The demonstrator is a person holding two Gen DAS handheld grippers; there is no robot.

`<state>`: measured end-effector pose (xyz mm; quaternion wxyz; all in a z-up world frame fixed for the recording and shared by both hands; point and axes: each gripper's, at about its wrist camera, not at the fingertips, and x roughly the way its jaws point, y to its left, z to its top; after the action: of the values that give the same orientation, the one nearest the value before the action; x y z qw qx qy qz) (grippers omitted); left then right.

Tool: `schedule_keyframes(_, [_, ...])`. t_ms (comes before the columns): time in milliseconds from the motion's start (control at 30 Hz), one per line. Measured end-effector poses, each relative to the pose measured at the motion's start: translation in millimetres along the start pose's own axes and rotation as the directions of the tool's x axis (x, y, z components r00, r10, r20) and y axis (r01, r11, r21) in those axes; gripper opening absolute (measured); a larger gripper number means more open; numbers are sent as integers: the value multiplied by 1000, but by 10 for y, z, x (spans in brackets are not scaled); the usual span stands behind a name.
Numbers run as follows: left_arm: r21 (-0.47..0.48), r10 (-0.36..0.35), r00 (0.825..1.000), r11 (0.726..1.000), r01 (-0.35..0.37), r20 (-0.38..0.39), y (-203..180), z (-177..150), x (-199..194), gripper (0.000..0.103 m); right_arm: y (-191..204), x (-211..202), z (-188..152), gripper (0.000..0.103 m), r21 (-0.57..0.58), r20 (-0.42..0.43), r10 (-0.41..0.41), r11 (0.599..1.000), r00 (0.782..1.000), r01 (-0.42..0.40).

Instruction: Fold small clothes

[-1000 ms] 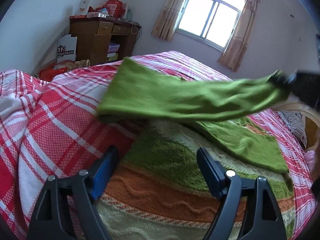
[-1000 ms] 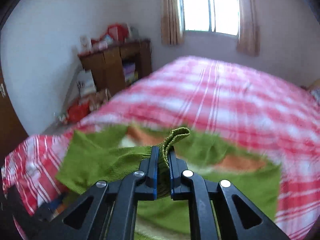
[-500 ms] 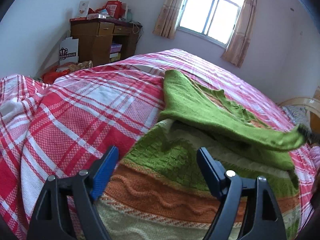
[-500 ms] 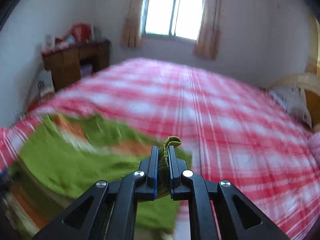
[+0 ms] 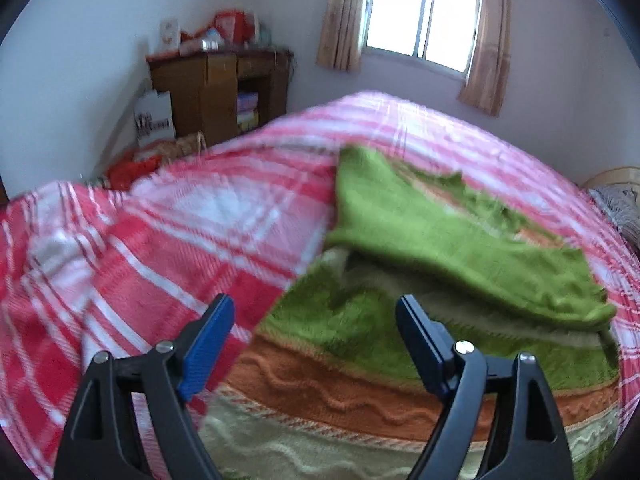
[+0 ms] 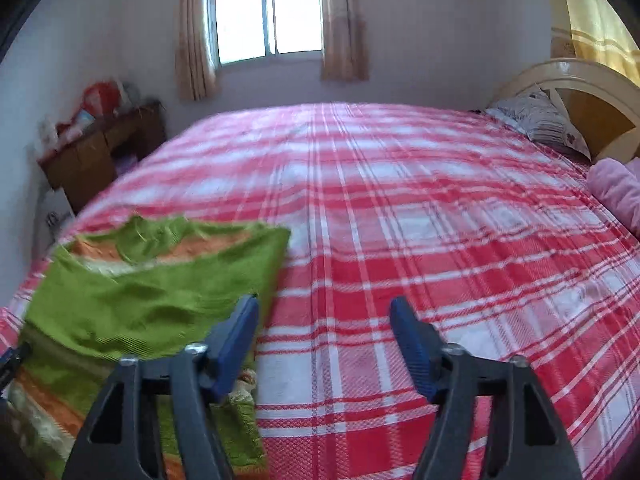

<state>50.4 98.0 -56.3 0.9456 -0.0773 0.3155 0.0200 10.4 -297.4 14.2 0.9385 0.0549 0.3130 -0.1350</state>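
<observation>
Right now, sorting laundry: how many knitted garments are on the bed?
1: a green and orange striped sweater at the bed's near edge, its sleeve folded across it. Others may lie out of view.

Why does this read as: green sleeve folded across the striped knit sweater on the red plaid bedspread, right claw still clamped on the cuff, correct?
Not clamped. The right wrist view shows the right claw with jaws opening and nothing between them, only red plaid bedspread beyond. The green sleeve does lie folded across the green, orange and cream striped knit sweater on that bedspread.
</observation>
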Motion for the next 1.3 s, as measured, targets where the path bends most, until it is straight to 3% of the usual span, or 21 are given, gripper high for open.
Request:
schedule_keyframes(33, [7,2,1000,1000,-2,26,-33,43,-56,85,30,-46,52,38,-8,8,26,1000,1000,-26])
schedule_keyframes(133, [41,6,999,999,-8,51,-194,256,-72,85,225,3,123,26,-32,-23,148,988,989,-149])
schedule_keyframes(267, [83,24,1000,996,-23,-10,-379,399,264,85,656,317,27,25,-68,-115,223,970,968,-232])
schedule_keyframes(333, [119,98,993,989,-89,-72,-391,360,548,79,777,525,-84,25,-46,-190,245,965,951,-258])
schedule_keyframes(400, [124,135,984,985,-120,-118,-283,303,722,82,804,715,-225,25,-14,-262,248,965,933,-261])
schedule_keyframes(500, [45,117,984,993,-111,-137,-94,329,761,98,843,717,-314,26,-20,-211,244,967,947,-254])
schedule_keyframes(600, [-31,131,979,990,-137,-156,74,346,802,99,889,707,-272,26,-55,-222,232,967,947,-250])
schedule_keyframes(800, [10,157,977,988,-157,-144,62,300,833,103,826,468,-461,26,-163,-187,230,952,955,-261])
schedule_keyframes(900, [2,153,976,988,-154,-158,71,329,872,103,797,494,-453,26,-140,-199,236,954,951,-266])
schedule_keyframes(1033, [7,91,983,996,-91,-161,108,314,727,103,708,374,-383,26,-73,-213,247,961,945,-268])
schedule_keyframes(1200, [109,38,997,994,-30,-71,257,77,79,101,284,-351,-499,27,17,-100,295,955,950,-295])
schedule_keyframes(1300, [147,-8,1000,989,11,-23,415,-87,-344,101,18,-828,-710,27,10,-107,312,950,944,-313])
